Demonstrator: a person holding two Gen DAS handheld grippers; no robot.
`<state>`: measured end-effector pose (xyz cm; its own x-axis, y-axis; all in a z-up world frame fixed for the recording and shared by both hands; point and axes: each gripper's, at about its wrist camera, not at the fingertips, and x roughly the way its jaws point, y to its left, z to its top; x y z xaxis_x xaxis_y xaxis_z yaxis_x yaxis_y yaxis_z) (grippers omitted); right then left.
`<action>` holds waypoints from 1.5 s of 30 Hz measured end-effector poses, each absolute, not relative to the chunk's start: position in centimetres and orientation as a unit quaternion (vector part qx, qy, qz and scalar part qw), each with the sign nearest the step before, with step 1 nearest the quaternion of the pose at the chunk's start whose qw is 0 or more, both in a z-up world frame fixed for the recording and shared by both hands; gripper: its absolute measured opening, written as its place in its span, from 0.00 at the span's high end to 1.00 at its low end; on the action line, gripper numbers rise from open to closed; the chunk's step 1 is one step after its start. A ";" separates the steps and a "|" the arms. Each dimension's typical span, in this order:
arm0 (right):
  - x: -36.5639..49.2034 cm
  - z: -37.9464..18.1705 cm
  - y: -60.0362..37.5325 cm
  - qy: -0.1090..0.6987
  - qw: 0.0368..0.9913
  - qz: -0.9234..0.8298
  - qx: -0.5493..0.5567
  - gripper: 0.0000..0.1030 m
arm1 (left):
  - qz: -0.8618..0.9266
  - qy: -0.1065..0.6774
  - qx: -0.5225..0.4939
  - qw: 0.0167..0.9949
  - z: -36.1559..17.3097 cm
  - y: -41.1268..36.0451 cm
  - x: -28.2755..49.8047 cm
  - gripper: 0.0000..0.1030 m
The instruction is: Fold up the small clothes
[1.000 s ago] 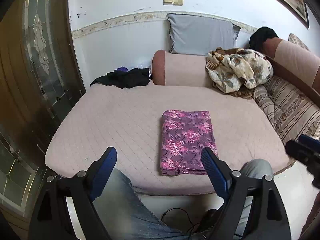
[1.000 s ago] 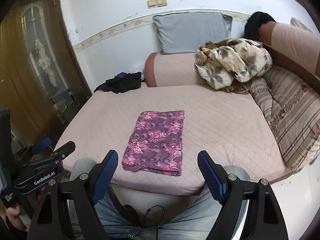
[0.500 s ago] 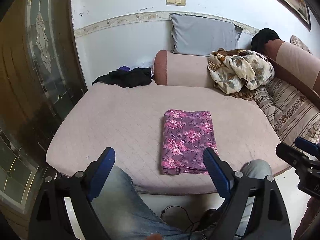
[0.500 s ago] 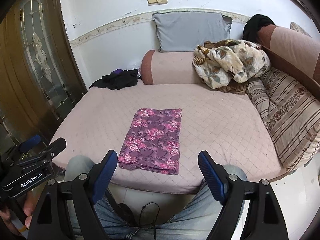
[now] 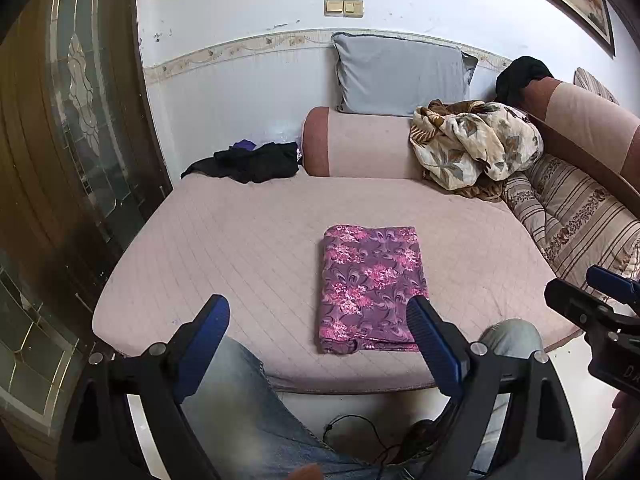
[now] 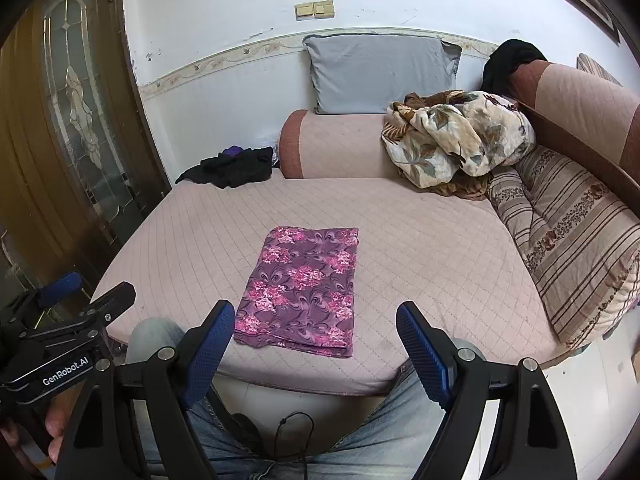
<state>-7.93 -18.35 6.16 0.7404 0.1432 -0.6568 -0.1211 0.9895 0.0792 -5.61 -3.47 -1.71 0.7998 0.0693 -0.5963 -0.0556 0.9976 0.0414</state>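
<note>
Blanket (image 5: 474,142) heaped behind folded cloth (image 5: 370,286) (black clothes (image 5: 250,162) far-left).

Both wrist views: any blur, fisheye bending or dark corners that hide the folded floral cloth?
Left wrist view: folded floral cloth sharp, daylit; wall border bows, corners black, the jeans blurred. Right wrist view: cloth equally crisp; door frame curves strongly.

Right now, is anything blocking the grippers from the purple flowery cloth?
Nothing visible: only bare pink quilted mattress lies between the folded cloth and the open left gripper and right gripper.
</note>
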 end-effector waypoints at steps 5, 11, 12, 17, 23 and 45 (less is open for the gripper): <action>-7.9 6.3 -18.2 0.352 0.933 0.074 0.015 0.16 | 0.034 0.313 0.012 0.949 -1.6 -3.4 -5.7 0.13; -7.8 6.5 -18.1 0.349 0.934 0.075 0.010 0.16 | 0.033 0.313 0.011 0.949 -1.6 -3.4 -5.7 0.13; -7.8 6.5 -18.1 0.349 0.934 0.076 0.010 0.16 | 0.032 0.312 0.012 0.949 -1.6 -3.4 -5.7 0.13; -7.8 6.5 -17.9 0.346 0.935 0.079 0.007 0.16 | 0.033 0.313 0.012 0.949 -1.7 -3.2 -5.7 0.13; -7.6 6.3 -18.1 0.350 0.933 0.081 0.010 0.16 | 0.037 0.318 0.011 0.947 -1.6 -3.3 -5.6 0.13; -6.5 5.9 -18.4 0.361 0.929 0.080 0.005 0.16 | 0.041 0.327 0.003 0.944 -2.2 -3.2 -5.2 0.13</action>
<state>-6.47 -18.39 5.94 0.7267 0.1519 -0.6699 -0.1445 0.9872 0.0671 -5.24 -3.21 -2.19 0.7825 0.0793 -0.6176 -0.0750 0.9966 0.0328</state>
